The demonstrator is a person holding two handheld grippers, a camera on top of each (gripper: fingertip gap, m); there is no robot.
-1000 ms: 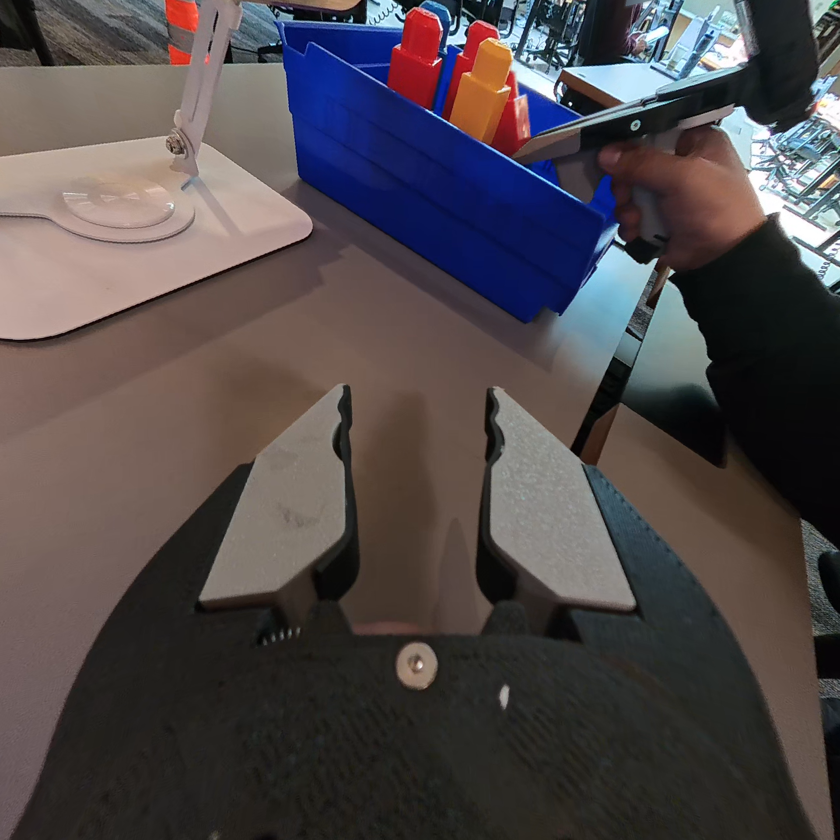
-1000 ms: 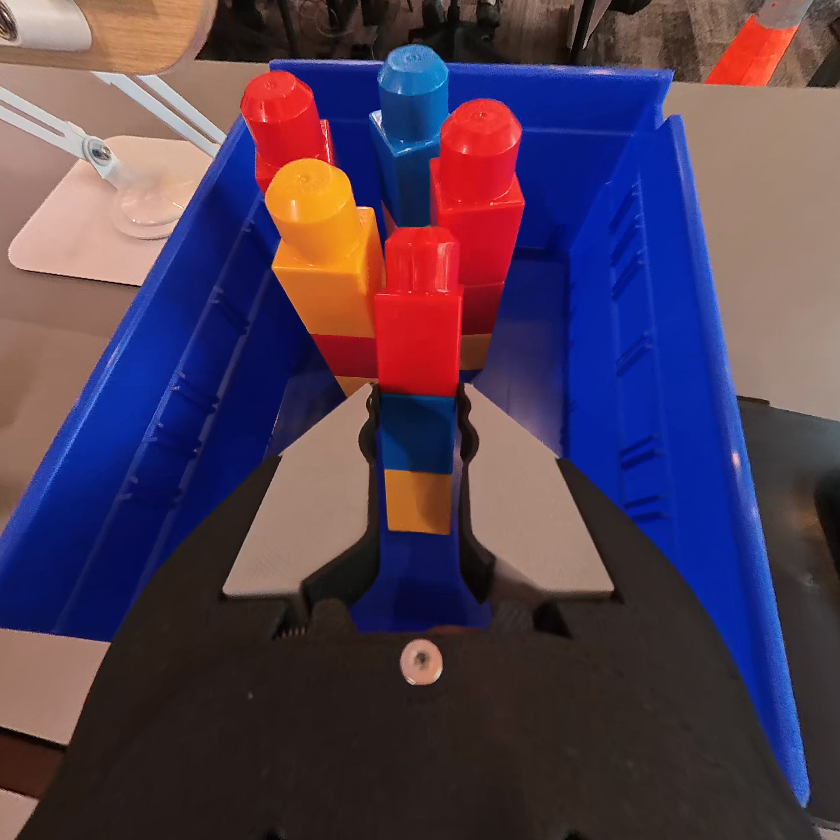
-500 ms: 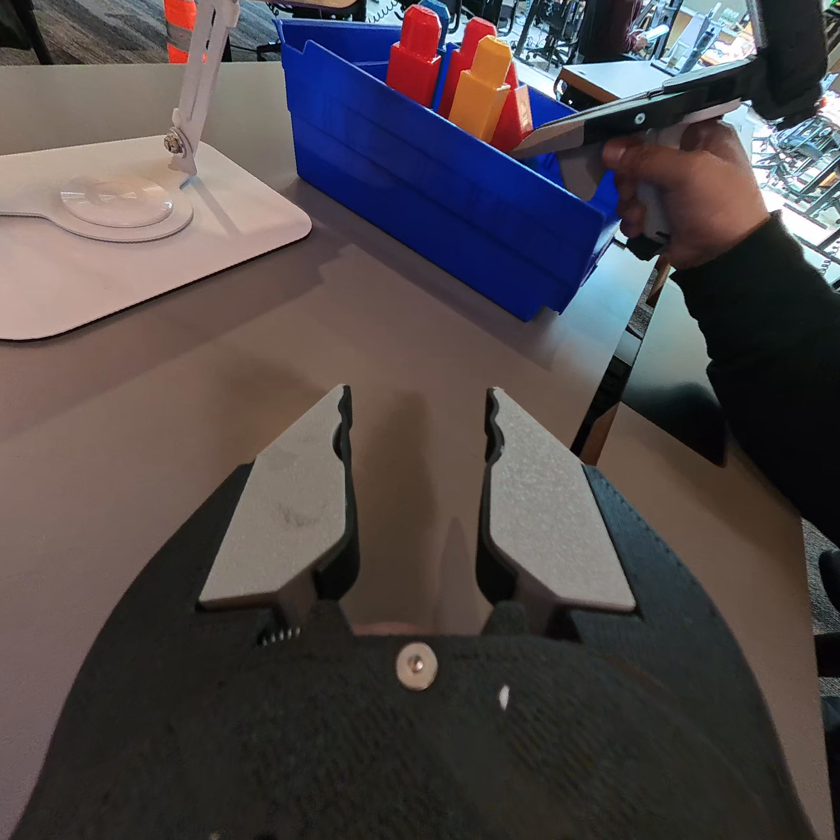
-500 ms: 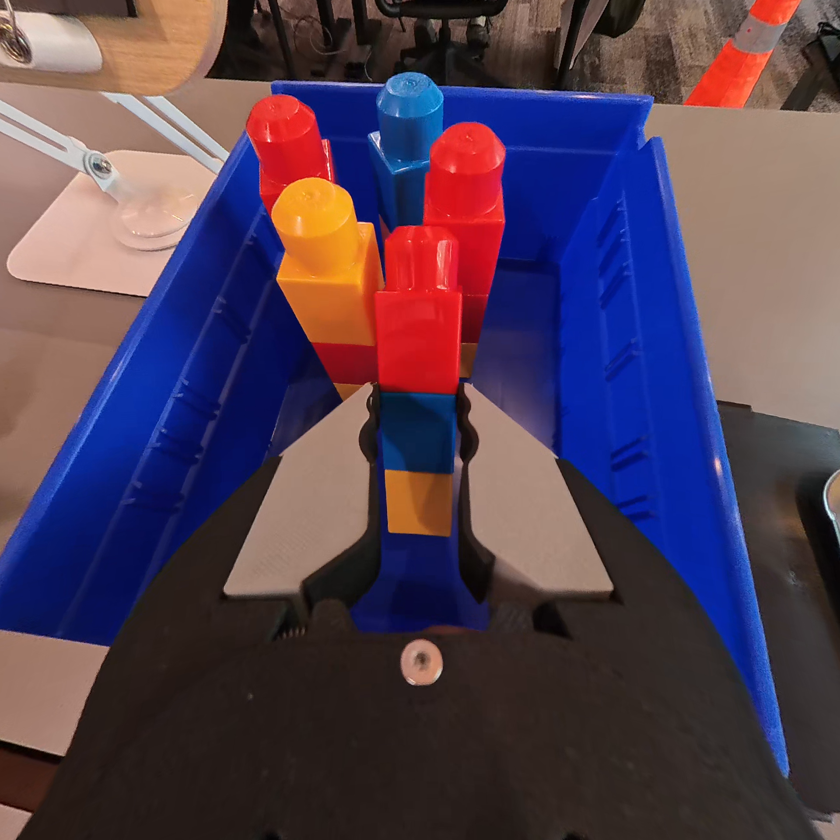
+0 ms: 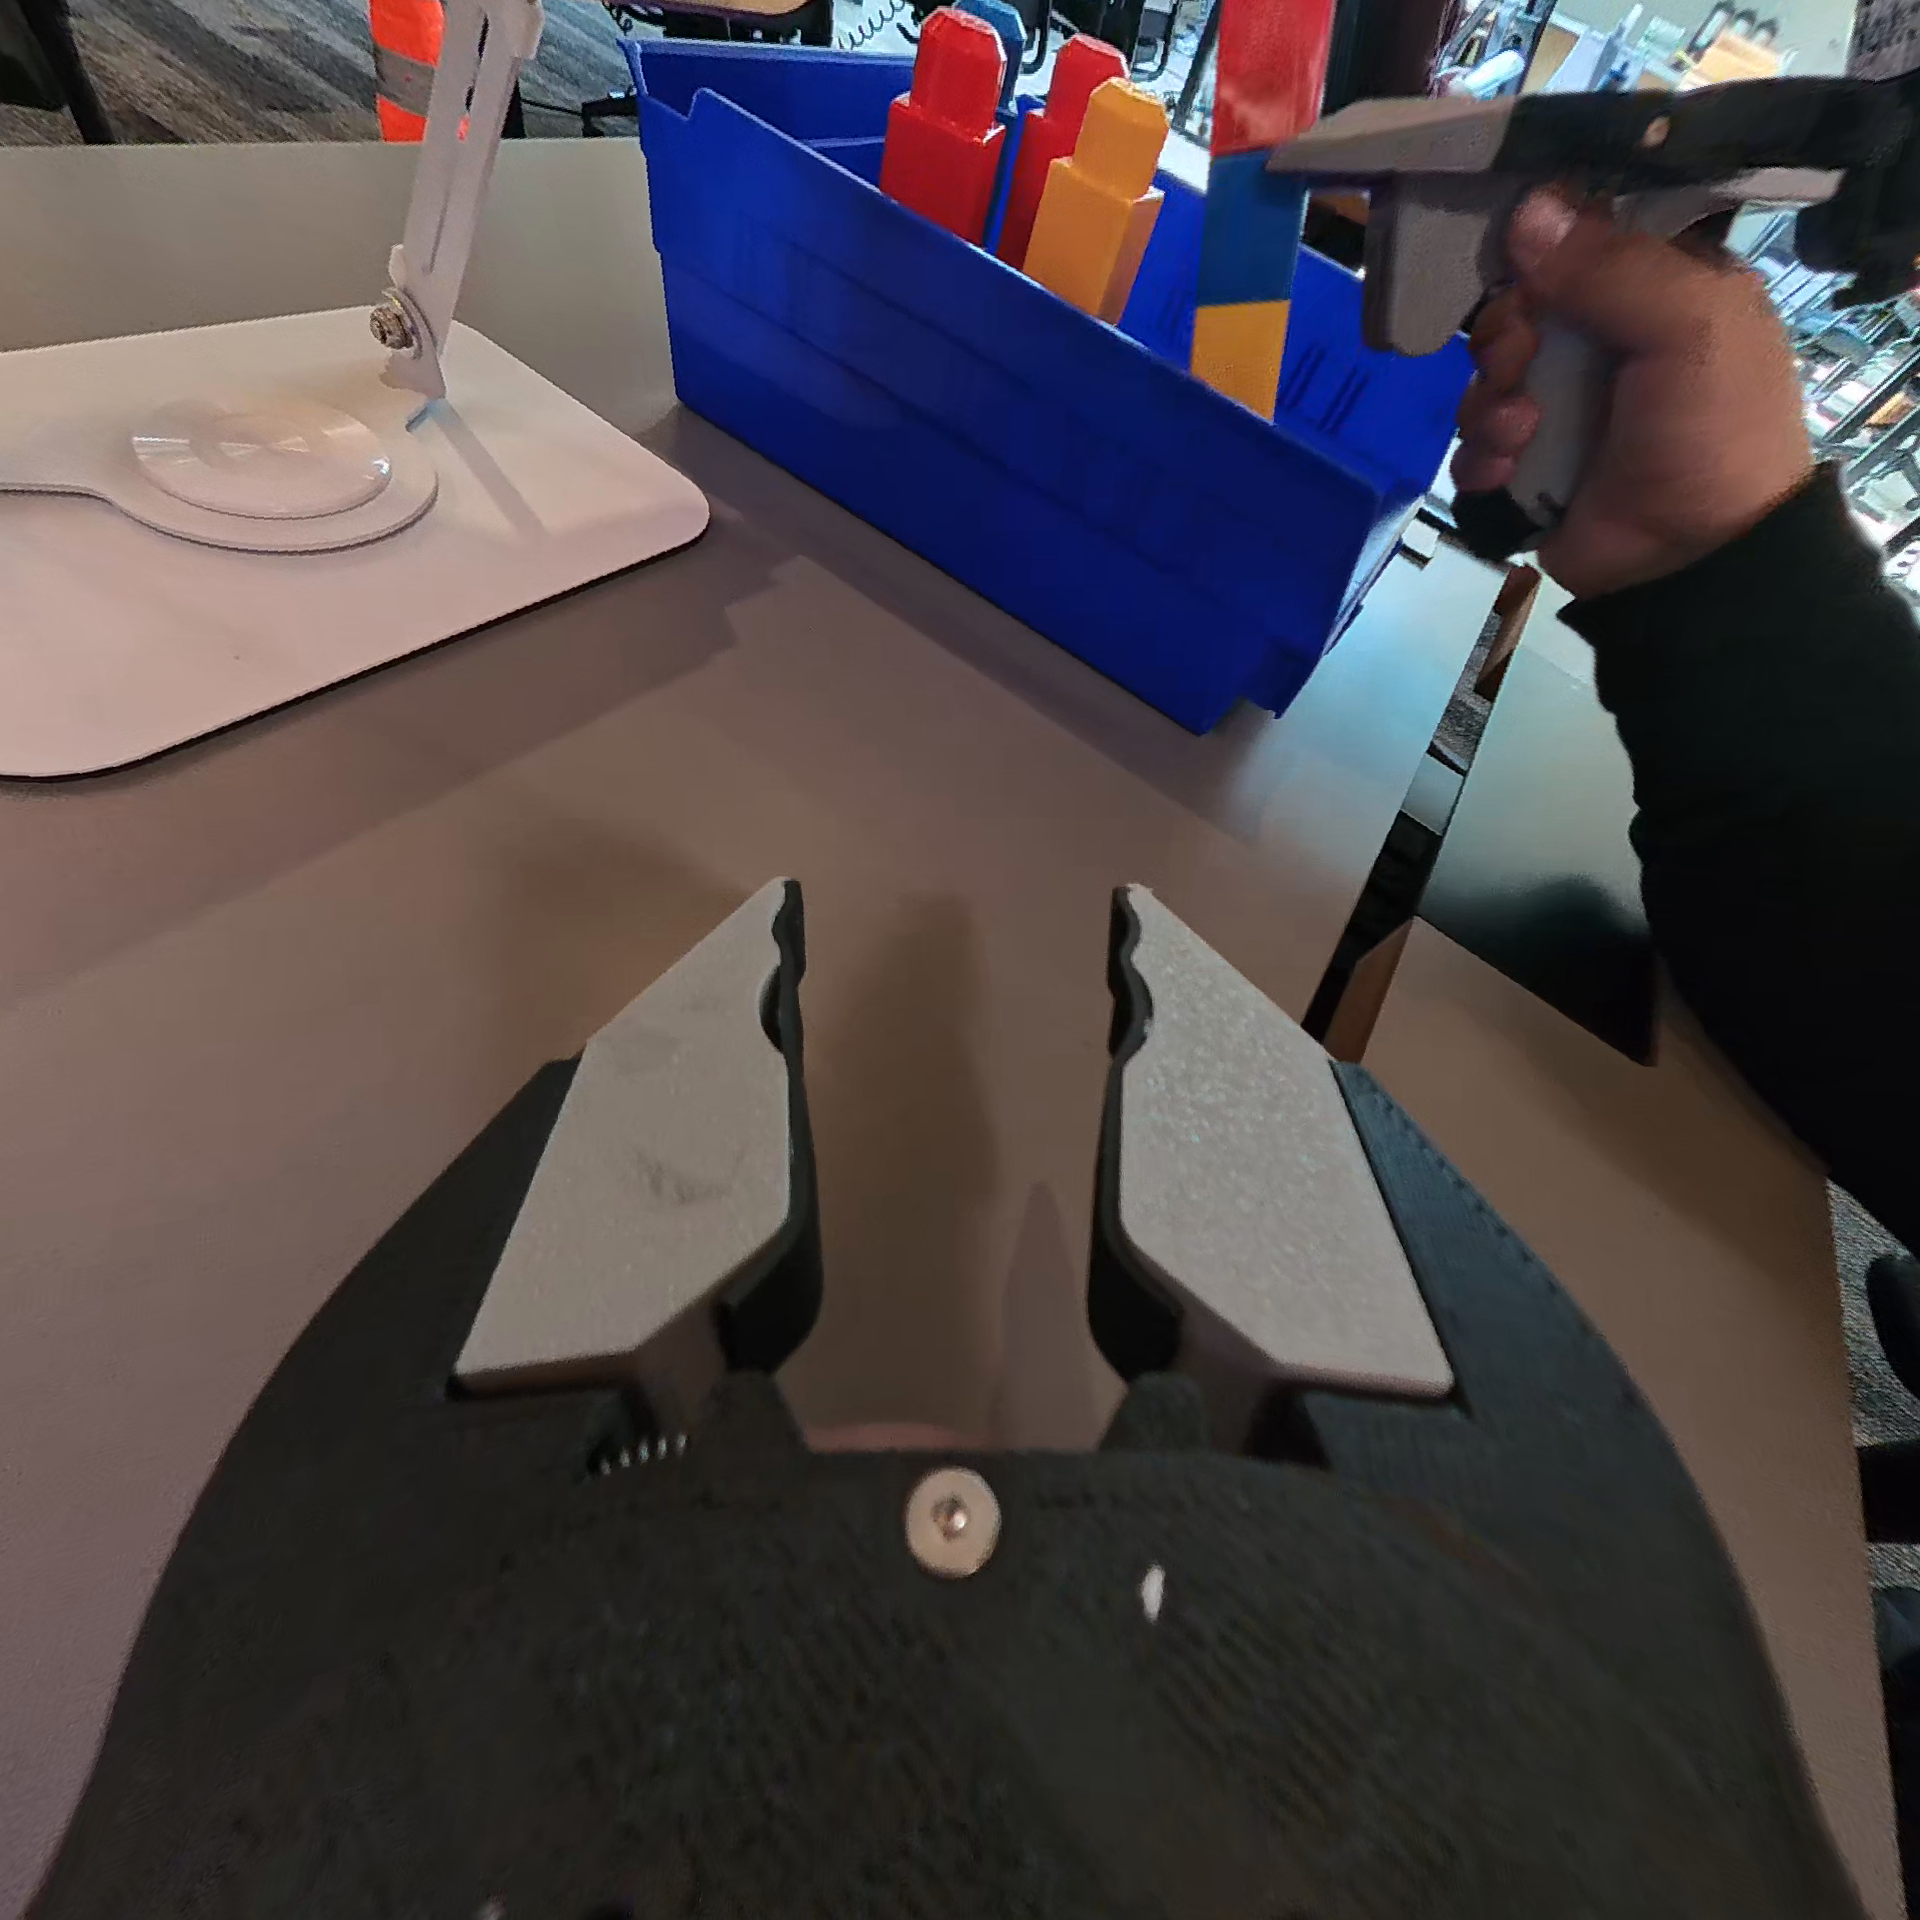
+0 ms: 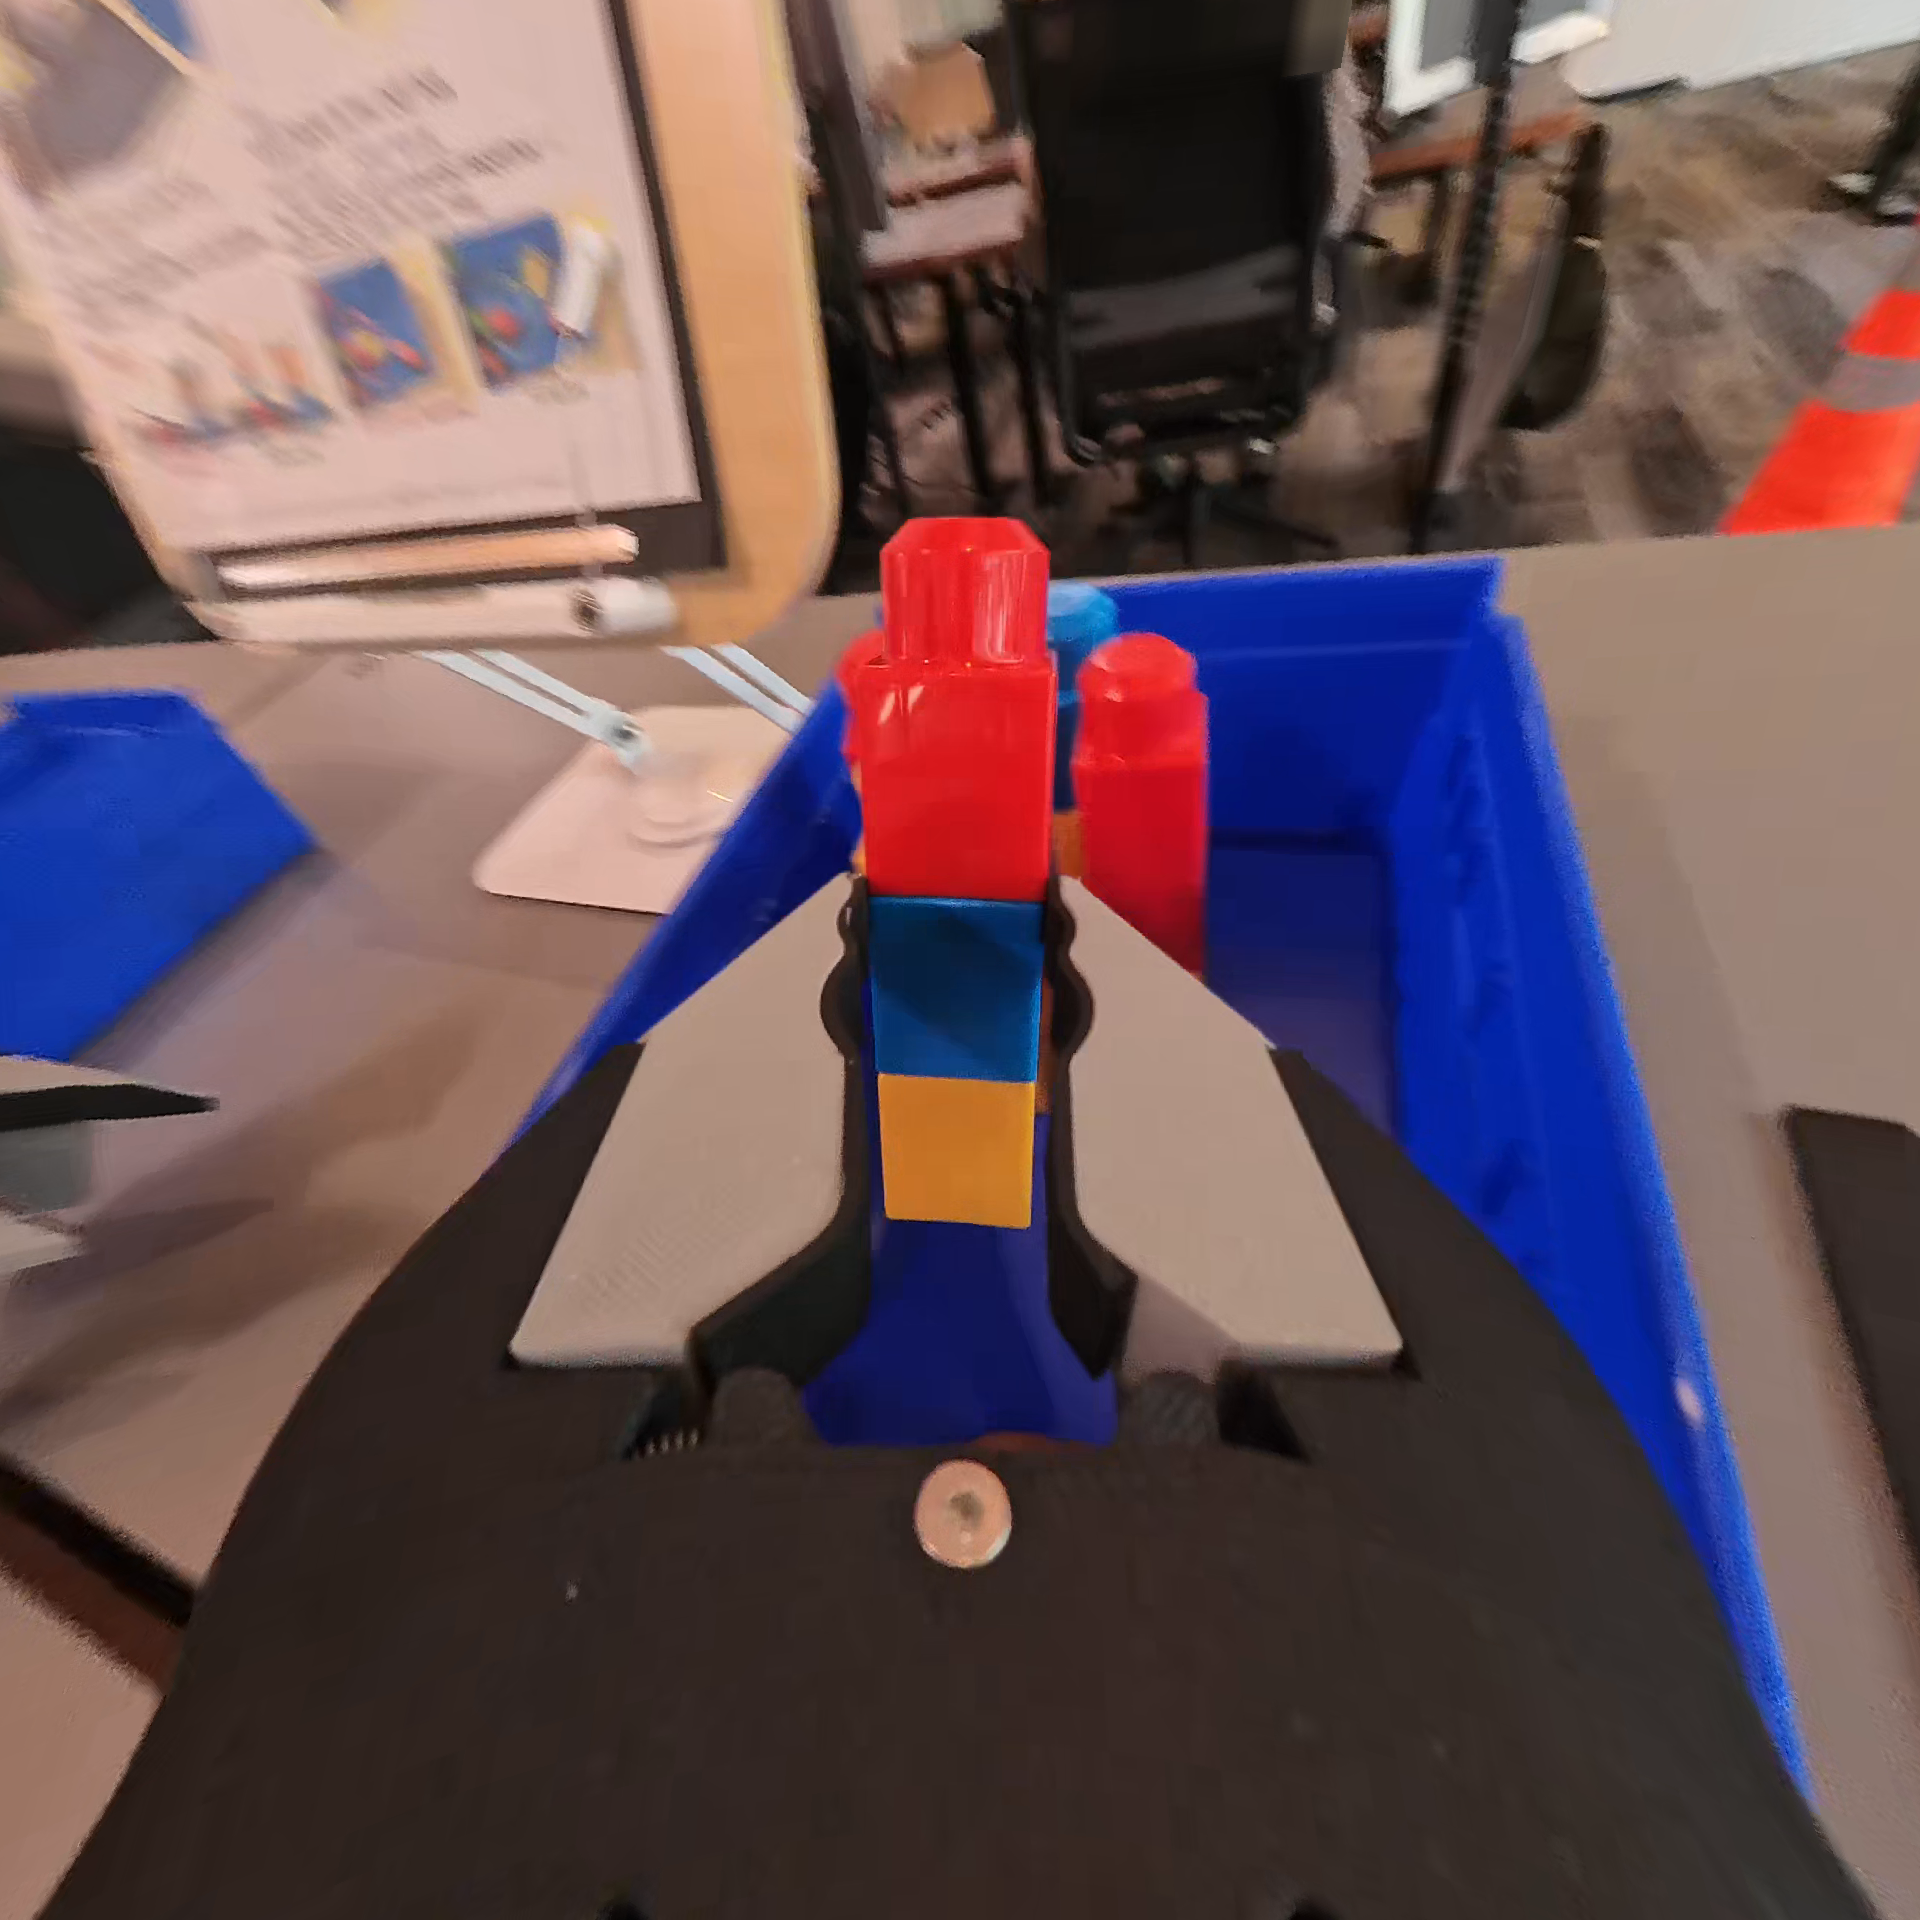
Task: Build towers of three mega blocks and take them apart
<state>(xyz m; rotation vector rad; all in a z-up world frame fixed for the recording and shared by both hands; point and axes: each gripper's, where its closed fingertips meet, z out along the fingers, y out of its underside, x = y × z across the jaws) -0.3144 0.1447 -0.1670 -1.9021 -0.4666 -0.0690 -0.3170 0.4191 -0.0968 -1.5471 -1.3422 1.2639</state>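
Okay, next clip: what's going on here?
A person holds a gripper in each hand. The right gripper is shut on a tower of three blocks, red on top, blue in the middle and yellow at the bottom, gripping the blue one. In the left wrist view the tower hangs above the blue bin, its bottom near rim level. Other towers stand in the bin. The left gripper is open and empty over the grey table.

A flat brown table (image 5: 436, 935) holds the things. A big blue box (image 5: 997, 436) sits on it at the far right. A white stand base (image 5: 312, 582) lies flat on it at the far left.
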